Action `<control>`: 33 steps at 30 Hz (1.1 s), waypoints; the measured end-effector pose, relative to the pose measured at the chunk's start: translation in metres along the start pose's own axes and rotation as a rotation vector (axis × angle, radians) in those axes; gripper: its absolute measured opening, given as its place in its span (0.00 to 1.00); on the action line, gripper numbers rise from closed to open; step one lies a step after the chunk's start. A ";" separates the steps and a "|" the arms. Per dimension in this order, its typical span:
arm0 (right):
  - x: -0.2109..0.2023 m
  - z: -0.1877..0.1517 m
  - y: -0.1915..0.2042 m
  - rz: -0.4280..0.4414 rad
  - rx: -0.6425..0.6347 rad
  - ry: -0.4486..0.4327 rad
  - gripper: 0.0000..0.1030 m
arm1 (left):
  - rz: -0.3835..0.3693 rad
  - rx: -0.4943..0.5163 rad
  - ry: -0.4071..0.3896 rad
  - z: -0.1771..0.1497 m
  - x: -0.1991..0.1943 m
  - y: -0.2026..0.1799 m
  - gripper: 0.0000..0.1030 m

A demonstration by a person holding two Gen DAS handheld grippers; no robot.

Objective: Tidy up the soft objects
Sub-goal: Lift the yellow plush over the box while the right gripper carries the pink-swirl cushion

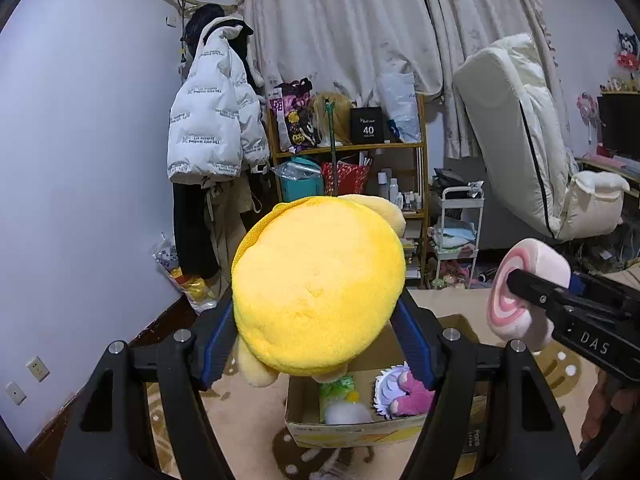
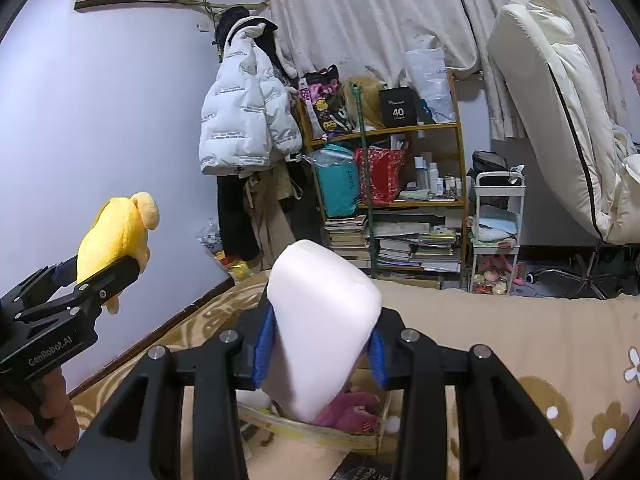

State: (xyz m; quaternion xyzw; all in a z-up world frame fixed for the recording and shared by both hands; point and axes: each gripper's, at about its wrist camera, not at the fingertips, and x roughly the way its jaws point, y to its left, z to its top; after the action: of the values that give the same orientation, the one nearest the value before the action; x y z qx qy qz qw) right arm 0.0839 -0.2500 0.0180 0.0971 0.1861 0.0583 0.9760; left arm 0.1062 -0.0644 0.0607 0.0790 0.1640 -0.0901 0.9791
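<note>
My left gripper [image 1: 316, 316] is shut on a round yellow plush toy [image 1: 320, 288] and holds it above an open cardboard box [image 1: 352, 432]. The toy also shows at the left of the right wrist view [image 2: 116, 236]. My right gripper [image 2: 320, 340] is shut on a pink-and-white swirl roll cushion [image 2: 320, 324], held over the same box [image 2: 320, 432]. The cushion shows its swirl face at the right of the left wrist view [image 1: 520, 288]. In the box lie a magenta plush [image 1: 412, 394], a green packet [image 1: 336, 390] and a white fluffy ball [image 1: 346, 412].
The box sits on a beige bed cover with brown flower shapes [image 2: 520, 340]. Behind stand a cluttered wooden shelf [image 1: 352, 148], a white trolley [image 1: 456, 236], a hanging white puffer jacket [image 1: 208, 120], a folded white mattress [image 1: 520, 140] and curtains.
</note>
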 end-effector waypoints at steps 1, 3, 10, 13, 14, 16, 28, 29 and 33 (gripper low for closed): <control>0.003 -0.001 -0.002 -0.007 -0.003 0.001 0.41 | 0.005 0.010 0.007 -0.003 0.004 -0.001 0.69; 0.007 -0.004 -0.006 -0.023 -0.013 0.004 0.41 | 0.010 0.019 0.021 -0.011 0.009 0.000 0.69; 0.024 -0.019 -0.018 -0.013 0.015 0.036 0.42 | 0.009 0.010 0.090 -0.029 0.037 0.001 0.69; 0.032 -0.023 -0.022 -0.012 0.027 0.051 0.42 | 0.002 0.002 0.113 -0.034 0.046 0.002 0.69; 0.034 -0.024 -0.023 -0.012 0.032 0.057 0.42 | 0.000 0.002 0.120 -0.036 0.048 0.002 0.69; 0.037 -0.028 -0.024 -0.003 0.042 0.066 0.43 | 0.001 0.007 0.138 -0.039 0.053 0.000 0.69; 0.054 -0.039 -0.014 0.005 0.010 0.108 0.44 | 0.006 0.010 0.214 -0.055 0.076 0.000 0.69; 0.056 -0.041 -0.014 0.004 0.005 0.113 0.44 | 0.010 0.011 0.222 -0.057 0.079 0.000 0.69; 0.062 -0.047 -0.016 0.011 0.015 0.133 0.44 | 0.010 -0.002 0.253 -0.059 0.086 0.001 0.70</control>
State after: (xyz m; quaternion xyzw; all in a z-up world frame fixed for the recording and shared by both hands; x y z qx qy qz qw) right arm 0.1248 -0.2481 -0.0498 0.1013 0.2507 0.0687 0.9603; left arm 0.1685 -0.0654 -0.0235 0.0898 0.2861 -0.0743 0.9511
